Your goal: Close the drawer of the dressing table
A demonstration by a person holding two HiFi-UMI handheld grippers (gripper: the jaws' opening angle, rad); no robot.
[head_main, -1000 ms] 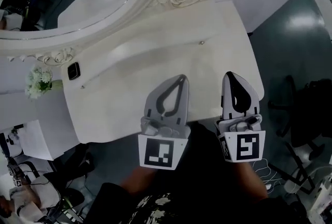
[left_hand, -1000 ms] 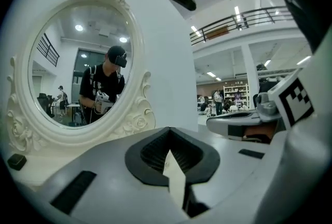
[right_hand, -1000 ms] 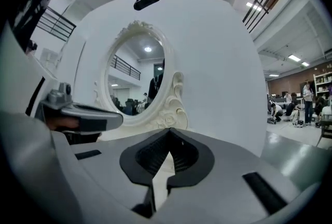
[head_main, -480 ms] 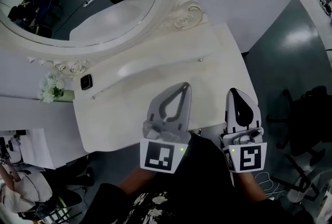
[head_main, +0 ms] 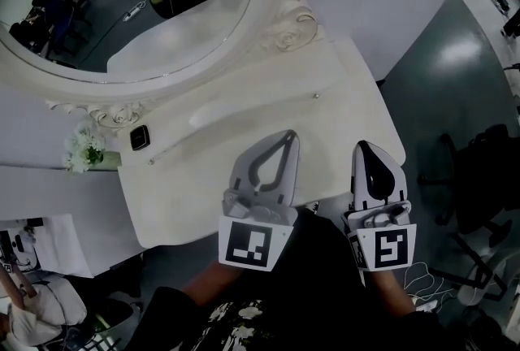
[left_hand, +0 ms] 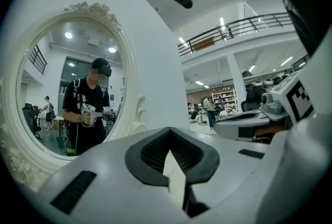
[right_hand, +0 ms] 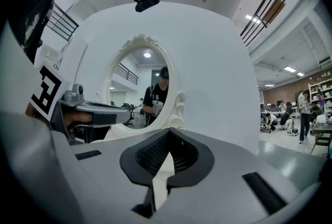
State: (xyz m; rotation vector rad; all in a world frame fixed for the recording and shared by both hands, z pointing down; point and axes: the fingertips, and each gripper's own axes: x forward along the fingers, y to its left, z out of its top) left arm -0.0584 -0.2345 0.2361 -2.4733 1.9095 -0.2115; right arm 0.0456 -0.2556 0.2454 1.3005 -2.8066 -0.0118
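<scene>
Head view: the white desk [head_main: 244,97] stands below an oval mirror [head_main: 162,24], with flowers [head_main: 84,150] and a small black device [head_main: 140,137] at its left end. The left gripper [head_main: 288,135] and right gripper [head_main: 362,145] hover side by side at its near edge. The drawer cannot be made out from above.

Left gripper view: the left gripper [left_hand: 169,135] has its jaws together, empty, facing the mirror [left_hand: 67,98].

Right gripper view: the right gripper [right_hand: 168,134] is likewise closed on nothing, with the mirror [right_hand: 148,88] ahead.

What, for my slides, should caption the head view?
Left gripper and right gripper, shut and empty, at the dressing table, facing its mirror.
</scene>
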